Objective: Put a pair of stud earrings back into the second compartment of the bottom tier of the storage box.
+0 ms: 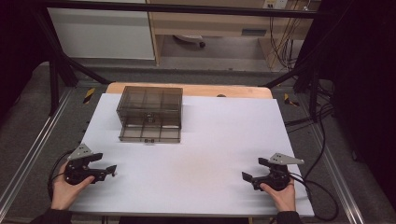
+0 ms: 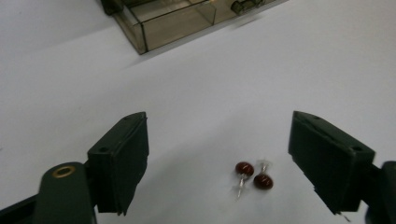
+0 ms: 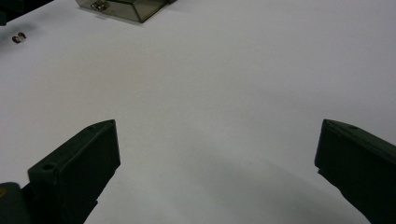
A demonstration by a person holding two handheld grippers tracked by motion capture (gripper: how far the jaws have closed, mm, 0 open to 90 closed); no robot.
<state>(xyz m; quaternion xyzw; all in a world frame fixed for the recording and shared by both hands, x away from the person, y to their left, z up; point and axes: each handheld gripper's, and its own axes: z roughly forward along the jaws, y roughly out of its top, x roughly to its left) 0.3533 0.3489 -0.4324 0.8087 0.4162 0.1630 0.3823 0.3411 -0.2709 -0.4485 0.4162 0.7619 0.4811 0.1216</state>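
Two dark red stud earrings (image 2: pixel 252 176) lie side by side on the white sheet (image 1: pixel 210 140). They rest between the jaws of my left gripper (image 2: pixel 219 140), nearer the right-hand jaw, and neither pad touches them. That gripper (image 1: pixel 112 170) is open and sits at the near left of the table. The same earrings (image 3: pixel 18 37) appear far off in the right gripper view. My right gripper (image 1: pixel 245 176) is at the near right, open wide (image 3: pixel 217 135), with nothing between its jaws.
A smoky see-through drawer box (image 1: pixel 149 105) stands at the back left of the sheet, its bottom drawer (image 1: pixel 150 133) pulled out toward me. The box (image 2: pixel 163 23) lies beyond my left jaws. A wooden table edge (image 1: pixel 233 91) runs behind the sheet.
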